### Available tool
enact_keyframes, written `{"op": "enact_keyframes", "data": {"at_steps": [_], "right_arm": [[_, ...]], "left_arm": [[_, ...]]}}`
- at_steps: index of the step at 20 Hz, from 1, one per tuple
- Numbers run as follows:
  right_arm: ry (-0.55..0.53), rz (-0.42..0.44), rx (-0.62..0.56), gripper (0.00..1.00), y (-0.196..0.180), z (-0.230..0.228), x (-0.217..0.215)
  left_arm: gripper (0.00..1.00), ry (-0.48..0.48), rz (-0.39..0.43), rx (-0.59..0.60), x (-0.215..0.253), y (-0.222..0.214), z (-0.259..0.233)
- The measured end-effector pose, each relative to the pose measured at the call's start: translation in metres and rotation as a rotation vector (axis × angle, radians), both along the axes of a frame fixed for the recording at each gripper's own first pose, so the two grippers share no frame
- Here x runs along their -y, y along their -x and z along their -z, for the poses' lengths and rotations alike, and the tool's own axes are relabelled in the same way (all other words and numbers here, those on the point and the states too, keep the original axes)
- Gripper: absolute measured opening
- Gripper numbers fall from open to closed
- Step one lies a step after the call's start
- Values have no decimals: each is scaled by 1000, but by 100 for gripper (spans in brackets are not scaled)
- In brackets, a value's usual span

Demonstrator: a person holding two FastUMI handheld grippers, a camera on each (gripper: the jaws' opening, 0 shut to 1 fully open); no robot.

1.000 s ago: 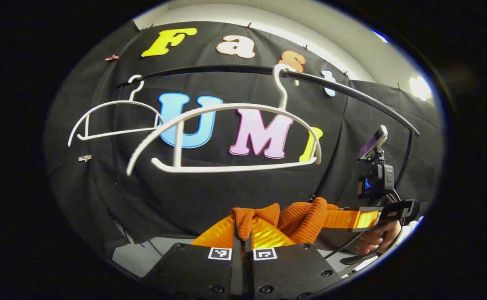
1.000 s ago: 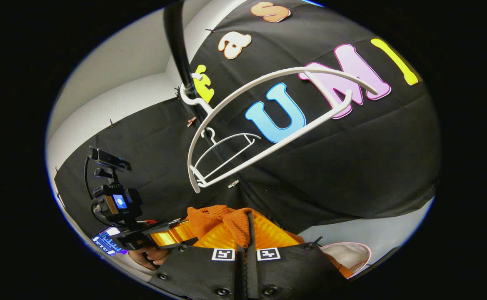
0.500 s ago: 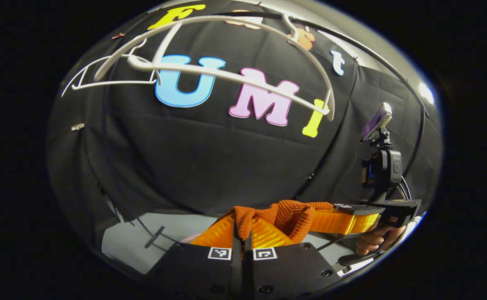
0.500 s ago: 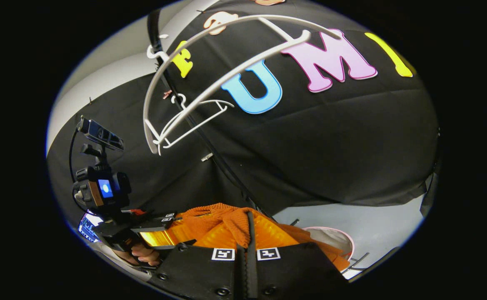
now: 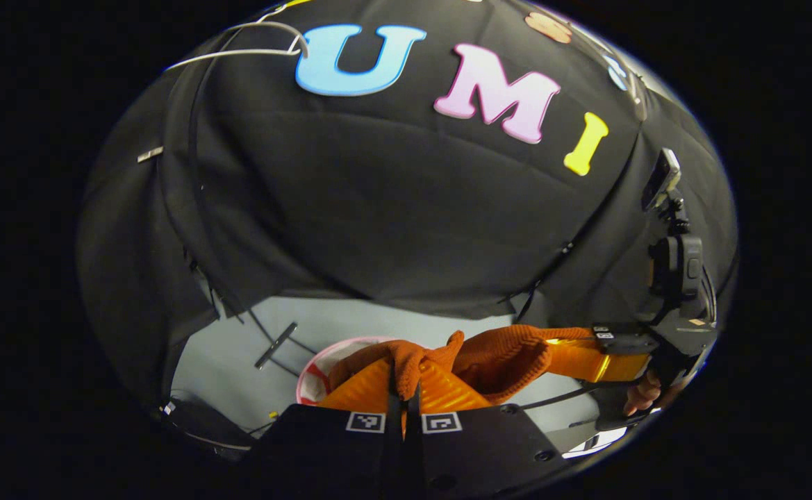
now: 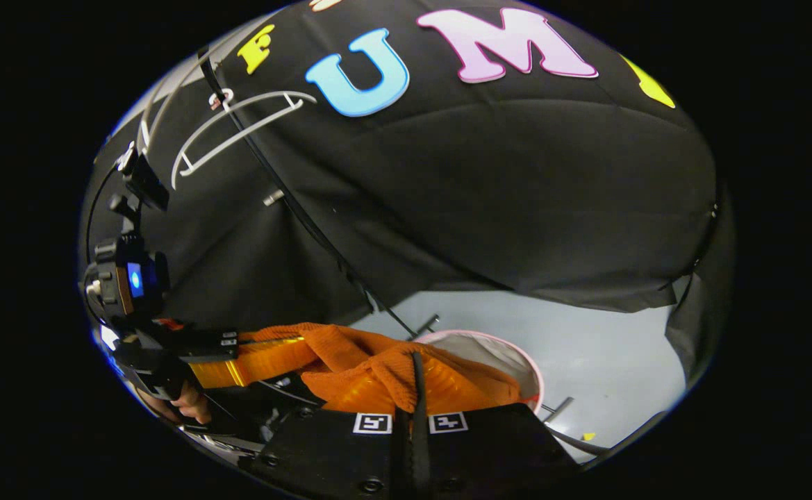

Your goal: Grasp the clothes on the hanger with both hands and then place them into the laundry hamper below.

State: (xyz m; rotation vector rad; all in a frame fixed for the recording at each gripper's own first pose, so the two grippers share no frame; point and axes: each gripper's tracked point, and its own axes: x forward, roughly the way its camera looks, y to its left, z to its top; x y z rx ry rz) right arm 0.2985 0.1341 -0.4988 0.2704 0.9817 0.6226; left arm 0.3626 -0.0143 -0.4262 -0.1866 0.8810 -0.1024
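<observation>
An orange knitted garment [image 5: 496, 351] stretches between my two grippers, off the hanger. In the left gripper view, my left gripper [image 5: 406, 375] is shut on one bunched edge, and the right gripper [image 5: 558, 347] comes in from the right, shut on the other end. In the right gripper view, my right gripper [image 6: 412, 375] pinches the garment [image 6: 350, 351], with the left gripper [image 6: 287, 354] at the left. The white, pink-rimmed laundry hamper [image 5: 319, 361] [image 6: 510, 351] stands on the floor just below and beyond the cloth. A bare white hanger [image 6: 232, 128] [image 5: 239, 48] hangs high above.
A black rack pole [image 6: 294, 201] runs down diagonally to metal feet on the grey floor [image 6: 600, 347] [image 5: 378, 323]. A person's hand [image 6: 187, 403] [image 5: 638, 396] grips each far gripper's handle. Black cloth walls close in the back and sides.
Both grippers have come down with the orange garment. The hangers and rail have slid up toward the top edge, and the floor and hamper have come into view.
</observation>
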Motion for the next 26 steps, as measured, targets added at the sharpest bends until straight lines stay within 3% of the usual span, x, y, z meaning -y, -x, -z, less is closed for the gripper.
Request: {"op": "enact_keyframes", "data": {"at_steps": [2, 4, 6, 8, 9, 10, 17, 26], "right_arm": [[122, -30, -39, 5, 9, 34, 11], [142, -65, -98, 12, 24, 57, 10], [189, -46, -109, 56, 28, 70, 15], [307, -30, -107, 100, 30, 84, 35], [331, -28, -108, 99, 31, 89, 40], [334, -21, -120, 99, 33, 88, 41], [307, 55, -92, 99, 44, 54, 43], [274, 198, 108, 99, 59, -60, 40]], "left_arm": [[5, -48, 25, -67, -1, 9, 27], [5, -40, 54, -100, 9, 14, 50], [40, -66, 68, -118, 9, 15, 59], [73, -94, 75, -136, 6, 17, 68], [89, -91, 77, -140, 9, 18, 67], [98, -89, 75, -147, 9, 19, 69], [96, -61, 37, -131, 4, 36, 51], [96, -99, 9, 86, -10, 60, -54]]}}
